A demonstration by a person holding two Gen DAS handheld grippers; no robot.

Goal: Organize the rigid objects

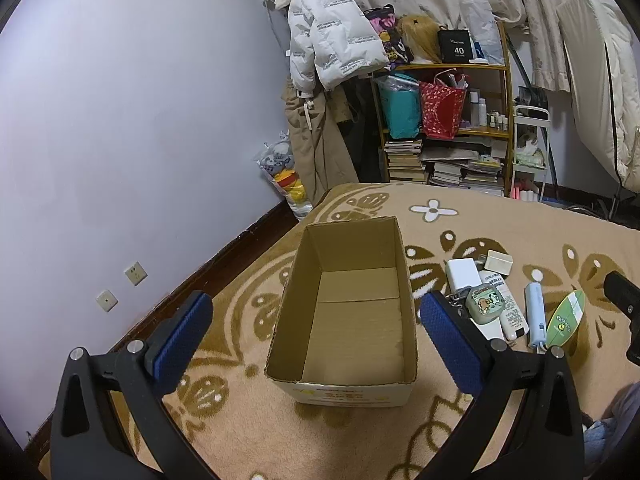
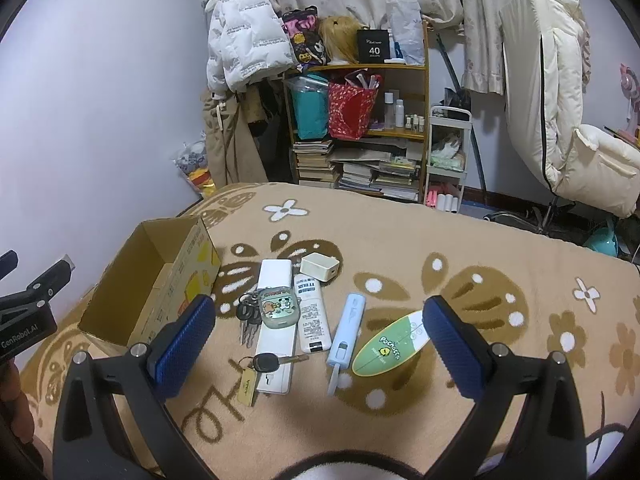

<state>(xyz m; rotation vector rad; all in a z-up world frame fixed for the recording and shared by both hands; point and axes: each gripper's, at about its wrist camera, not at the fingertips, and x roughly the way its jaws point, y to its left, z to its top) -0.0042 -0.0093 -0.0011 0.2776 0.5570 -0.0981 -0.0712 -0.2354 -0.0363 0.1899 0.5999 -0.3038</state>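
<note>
I held both the left gripper (image 1: 316, 332) and right gripper (image 2: 318, 332) wide apart and empty, the cardboard box (image 1: 352, 312) centred under the left, the remote control (image 2: 312, 316) and keys (image 2: 264, 362) lower-middle of the right view.

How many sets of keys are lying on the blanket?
2. One key bunch lies left of the cartoon earbud case, apparently attached to it. A black-headed car key with a tan tag rests across the long white block's near end. Others may be hidden.
</note>
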